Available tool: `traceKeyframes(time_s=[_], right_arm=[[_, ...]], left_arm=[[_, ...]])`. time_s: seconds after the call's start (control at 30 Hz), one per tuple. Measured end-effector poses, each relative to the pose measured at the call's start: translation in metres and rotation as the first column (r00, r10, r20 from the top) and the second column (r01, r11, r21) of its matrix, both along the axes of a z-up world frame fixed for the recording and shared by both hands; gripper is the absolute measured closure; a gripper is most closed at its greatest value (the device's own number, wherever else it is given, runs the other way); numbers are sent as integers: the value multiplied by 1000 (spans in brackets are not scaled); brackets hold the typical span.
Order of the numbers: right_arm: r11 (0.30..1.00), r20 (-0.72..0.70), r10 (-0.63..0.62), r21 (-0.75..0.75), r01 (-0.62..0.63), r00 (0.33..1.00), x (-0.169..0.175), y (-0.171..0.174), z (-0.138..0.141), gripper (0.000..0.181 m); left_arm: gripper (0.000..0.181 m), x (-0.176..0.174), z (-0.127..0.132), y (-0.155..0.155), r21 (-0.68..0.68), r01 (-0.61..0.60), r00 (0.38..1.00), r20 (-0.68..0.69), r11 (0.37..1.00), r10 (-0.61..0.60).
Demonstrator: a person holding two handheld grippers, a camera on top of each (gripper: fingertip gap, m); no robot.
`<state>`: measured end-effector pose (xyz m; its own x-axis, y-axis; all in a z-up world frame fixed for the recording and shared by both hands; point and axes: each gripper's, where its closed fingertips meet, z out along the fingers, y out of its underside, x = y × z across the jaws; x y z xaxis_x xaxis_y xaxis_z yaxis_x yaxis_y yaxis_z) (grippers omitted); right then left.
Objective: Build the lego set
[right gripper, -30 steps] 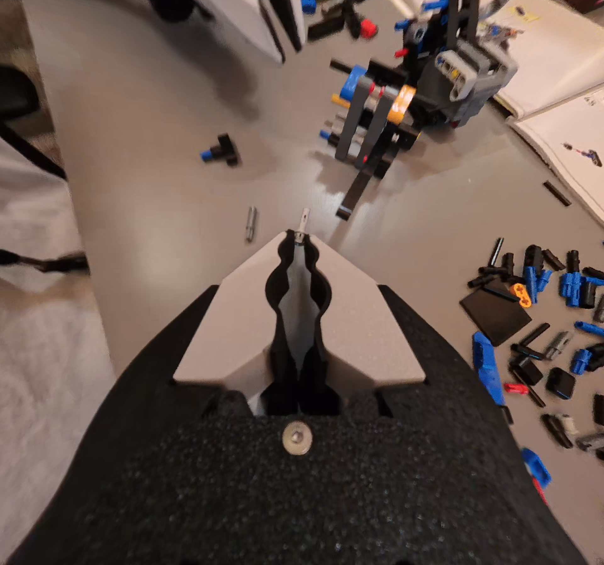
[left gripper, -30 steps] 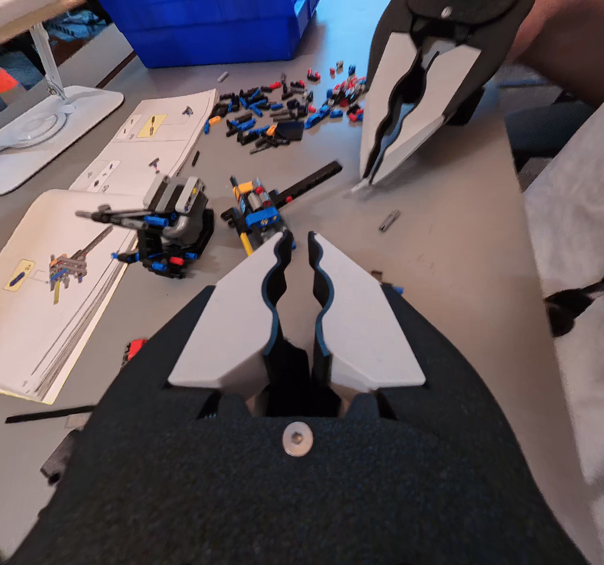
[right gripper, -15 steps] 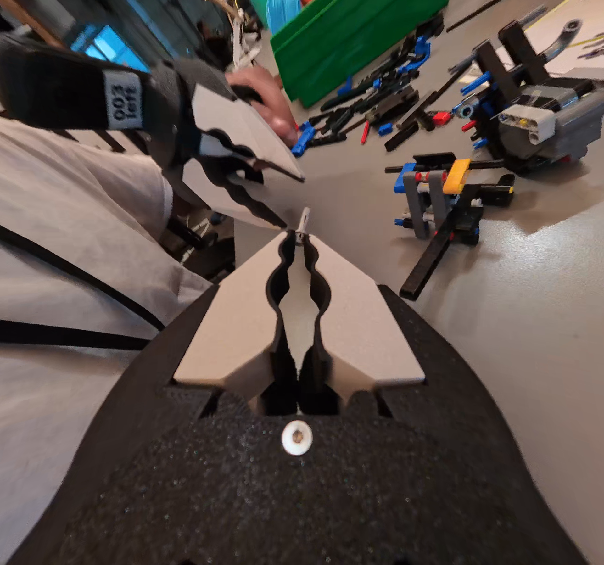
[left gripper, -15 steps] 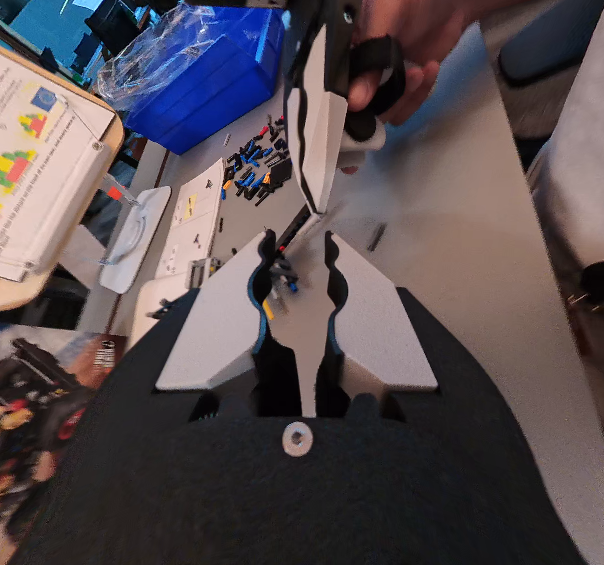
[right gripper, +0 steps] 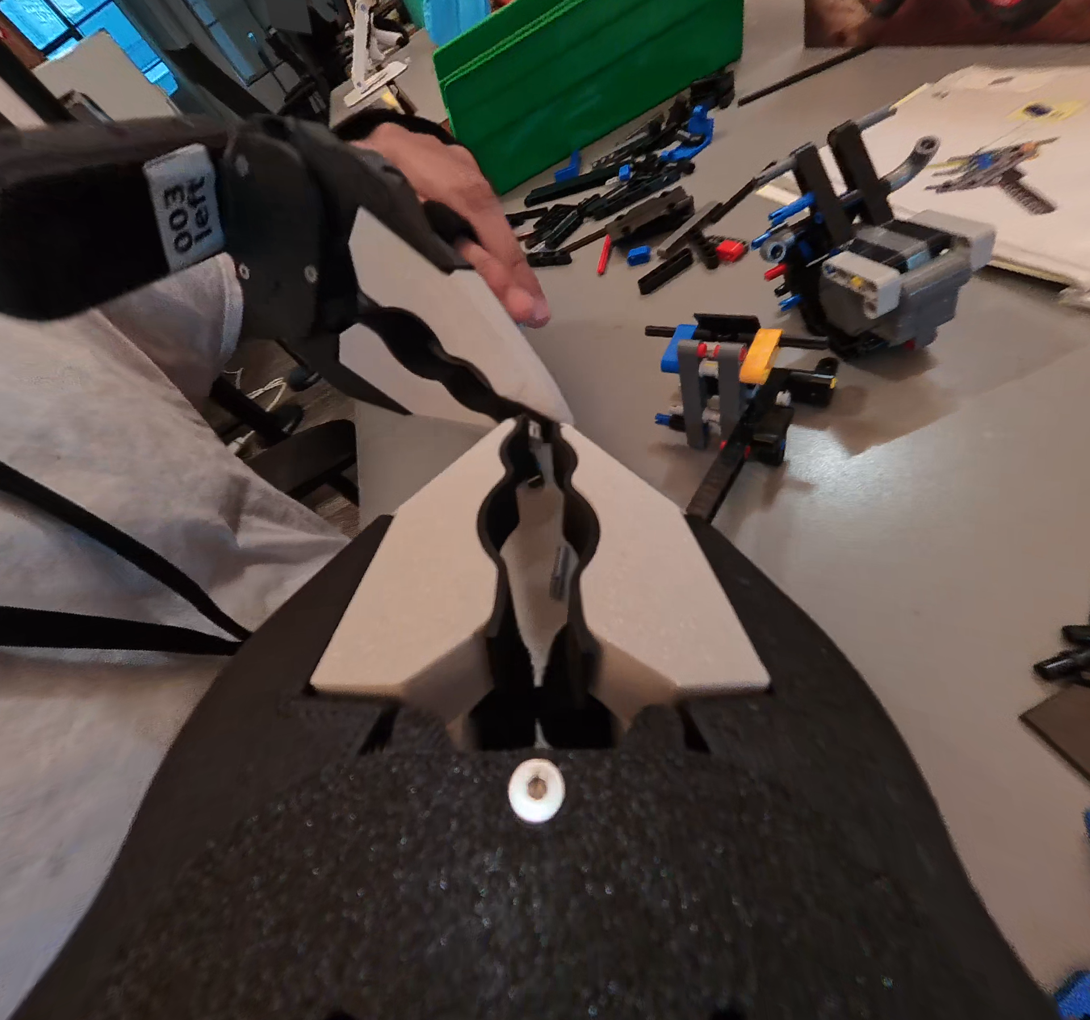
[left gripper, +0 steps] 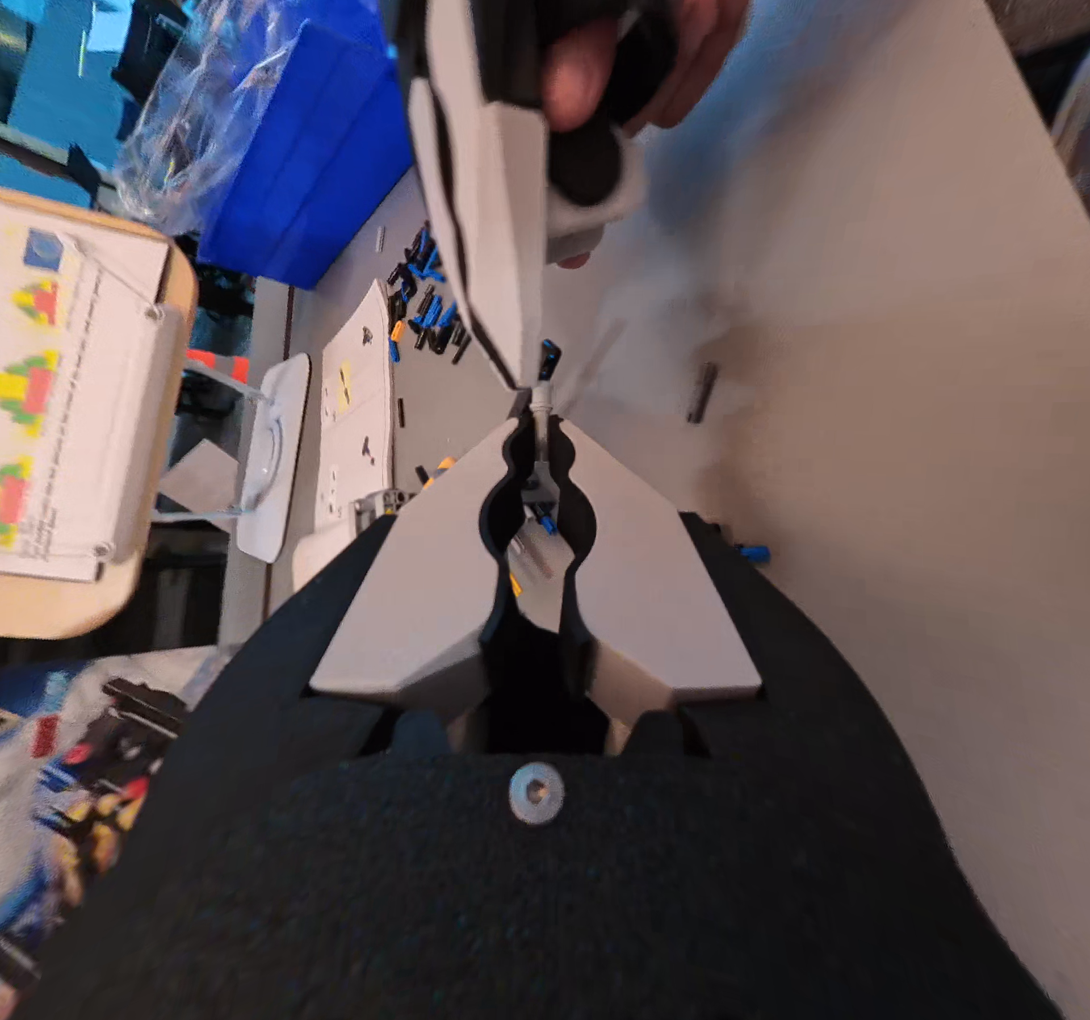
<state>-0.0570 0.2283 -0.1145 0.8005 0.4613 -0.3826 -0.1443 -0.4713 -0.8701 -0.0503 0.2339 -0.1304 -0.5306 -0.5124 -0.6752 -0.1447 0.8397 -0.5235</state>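
While both grippers meet tip to tip above the grey table (right gripper: 885, 549), the largest build, a motor assembly (right gripper: 885, 278) with a grey and white housing, black upright beams and blue and red pins, stands beside the open instruction booklet (right gripper: 1003, 154). Just in front of it stands a smaller sub-assembly (right gripper: 731, 384): grey uprights, a blue block, a yellow-orange block and a long black beam running toward the camera. A pile of loose black, blue and red pieces (right gripper: 637, 213) lies before the green bin (right gripper: 590, 59). A second scatter of black and blue pins (left gripper: 427, 313) lies near the blue bin (left gripper: 307, 154).

The right gripper (right gripper: 535, 428) is closed on a small grey pin (left gripper: 541, 401), which projects from its tips. The left gripper (left gripper: 534, 431) has its jaws narrowed to a slim gap at the tips, and the pin's free end sits at that gap; whether the left jaws actually clamp it cannot be determined. A dark grey axle piece (left gripper: 702, 398) lies alone on the table, apart from the other parts.
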Motion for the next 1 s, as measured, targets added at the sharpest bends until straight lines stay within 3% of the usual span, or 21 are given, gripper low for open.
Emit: traceKeyframes(time_s=[0.07, 0.17, 0.23, 0.43, 0.53, 0.7, 0.87, 1.0], right_arm=[[998, 45, -50, 30, 49, 998, 5, 4, 0, 163], [989, 107, -123, 100, 112, 987, 11, 9, 3, 163], [983, 77, -142, 125, 132, 987, 8, 13, 8, 163], [986, -150, -99, 120, 118, 984, -3, 18, 18, 164], [984, -141, -111, 121, 128, 984, -2, 14, 15, 175], [989, -210, -77, 109, 102, 975, -4, 7, 17, 175], [994, -498, 68, 104, -19, 865, -10, -4, 33, 176], [989, -601, 139, 130, -76, 787, -13, -7, 40, 176]], left_arm=[[179, 5, 4, 11, -72, -56, 998, 21, 996, 58], [179, 10, 12, 22, -207, -112, 989, 72, 972, 130], [179, 8, 15, 21, -280, -104, 987, 91, 954, 135], [179, 6, 19, 11, -293, -76, 982, 142, 953, 122], [179, 5, 18, 6, -273, -63, 982, 157, 960, 109], [179, 4, 24, 0, -227, -39, 968, 234, 973, 94], [178, -4, 40, -12, -239, 48, 942, 335, 970, 35], [177, -7, 46, -15, -329, 95, 946, 323, 940, 17]])
